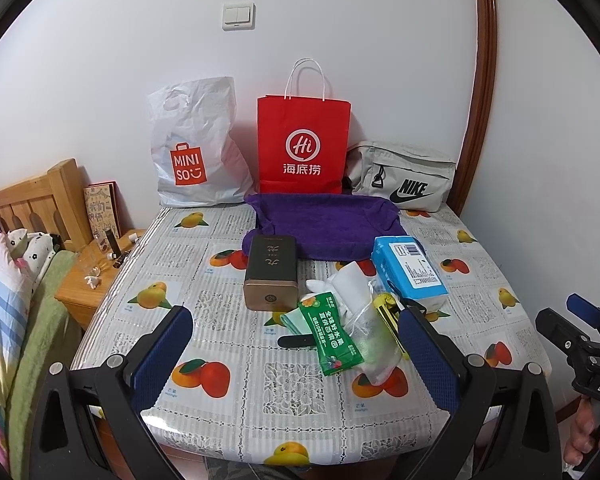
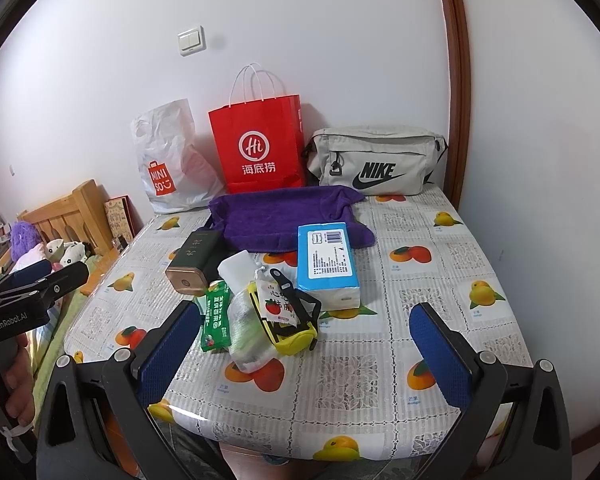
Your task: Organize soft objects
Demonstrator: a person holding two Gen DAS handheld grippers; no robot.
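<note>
- Desk [image 1: 228, 400] under a fruit-print plastic cloth stands against a white wall with a light switch [image 1: 238, 16], a brown door frame [image 1: 480, 80] at its right corner.
- Along the wall: a white Miniso bag [image 1: 196, 148], a red paper bag [image 1: 303, 146], a grey Nike pouch [image 1: 404, 178].
- Purple towel [image 1: 328, 224] lies before the red bag; a tissue pack [image 1: 410, 270] overlaps its right edge, a dark tin [image 1: 271, 272] its left.
- Mid-desk clutter: green sachet [image 1: 334, 336], mesh pouch [image 2: 248, 332], yellow case [image 2: 296, 338], touching one another.
- Bare cloth runs along the near edge and right side.
- Left of the desk: a wooden nightstand [image 1: 88, 284] and bed [image 1: 8, 312].
- Left tongs [image 1: 300, 354] and right tongs [image 2: 306, 354] hover over the near edge, both spread apart, gripping nothing.
</note>
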